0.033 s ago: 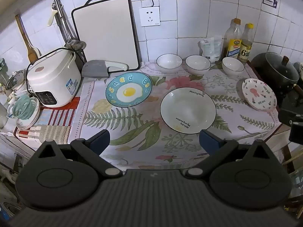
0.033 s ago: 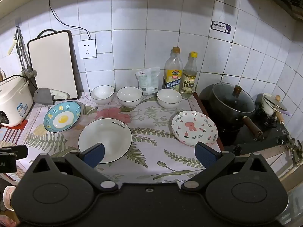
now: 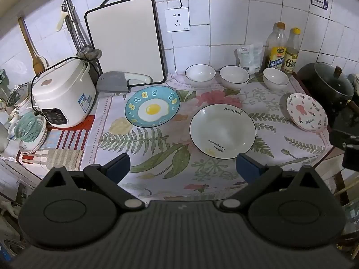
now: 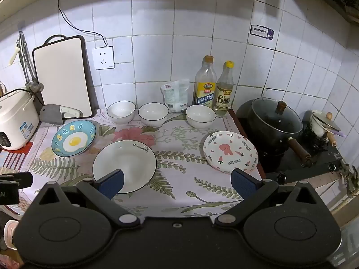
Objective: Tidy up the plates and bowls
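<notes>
Both grippers, left [image 3: 182,168] and right [image 4: 177,182], gape empty. Plates [image 4: 124,165] and bowls [image 4: 153,113]: glazed, slick, brittle; pinch rims.

White plate [image 4: 124,166]: "Morning Honey"
Pink plate [image 4: 231,151]: "LOVELY DEAR"
Blue egg plate [image 4: 73,138]: scattered letters
Right bottle [image 4: 223,87]: "6°"

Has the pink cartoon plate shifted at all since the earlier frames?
No. The pink cartoon plate sits in the same spot beside the black pot, at the cloth's right edge, just as in the earlier right wrist picture.
</notes>
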`<state>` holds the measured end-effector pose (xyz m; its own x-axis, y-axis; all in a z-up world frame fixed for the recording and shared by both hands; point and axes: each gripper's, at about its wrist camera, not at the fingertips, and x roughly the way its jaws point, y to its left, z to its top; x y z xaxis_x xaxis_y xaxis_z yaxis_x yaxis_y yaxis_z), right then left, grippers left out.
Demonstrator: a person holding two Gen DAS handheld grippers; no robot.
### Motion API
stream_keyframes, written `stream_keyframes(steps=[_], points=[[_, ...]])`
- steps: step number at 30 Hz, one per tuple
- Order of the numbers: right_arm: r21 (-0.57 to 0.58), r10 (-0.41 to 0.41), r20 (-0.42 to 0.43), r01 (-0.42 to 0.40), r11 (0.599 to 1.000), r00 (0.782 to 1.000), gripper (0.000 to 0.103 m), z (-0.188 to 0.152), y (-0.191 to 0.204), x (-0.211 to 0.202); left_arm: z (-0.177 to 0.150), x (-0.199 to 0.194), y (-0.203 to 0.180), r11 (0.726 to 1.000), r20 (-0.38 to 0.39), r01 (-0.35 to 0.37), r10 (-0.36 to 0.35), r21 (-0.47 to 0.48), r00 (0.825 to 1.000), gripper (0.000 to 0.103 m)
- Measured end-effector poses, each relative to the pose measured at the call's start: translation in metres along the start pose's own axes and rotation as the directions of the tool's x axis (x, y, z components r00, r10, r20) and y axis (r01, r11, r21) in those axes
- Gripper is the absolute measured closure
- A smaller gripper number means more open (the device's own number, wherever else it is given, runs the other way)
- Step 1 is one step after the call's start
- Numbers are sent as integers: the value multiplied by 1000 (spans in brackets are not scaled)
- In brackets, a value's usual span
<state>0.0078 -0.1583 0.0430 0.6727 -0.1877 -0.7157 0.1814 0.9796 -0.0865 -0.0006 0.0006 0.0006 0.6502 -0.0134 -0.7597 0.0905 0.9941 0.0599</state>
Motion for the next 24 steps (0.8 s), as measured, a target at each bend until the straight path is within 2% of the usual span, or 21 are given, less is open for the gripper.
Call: stream_keyframes(steps=[5, 9, 14, 24], points=[[3, 6, -17, -6, 1000, 1000, 0, 2, -1, 0, 1, 1, 7, 999, -5, 32, -32, -5, 999, 4], [5, 8, -14, -8, 1000, 1000, 0, 0, -1, 3, 6, -3, 0, 1000, -2, 9, -9, 13, 1000, 4], [-12, 6, -10, -6, 1000, 1000, 0, 2, -2, 2, -4, -9, -2, 999, 43, -31, 29, 29, 999, 4], [-5, 18, -3, -18, 1000, 1000, 0, -3, -1, -2, -6, -5, 0, 999, 25, -29, 28, 32, 999, 2]])
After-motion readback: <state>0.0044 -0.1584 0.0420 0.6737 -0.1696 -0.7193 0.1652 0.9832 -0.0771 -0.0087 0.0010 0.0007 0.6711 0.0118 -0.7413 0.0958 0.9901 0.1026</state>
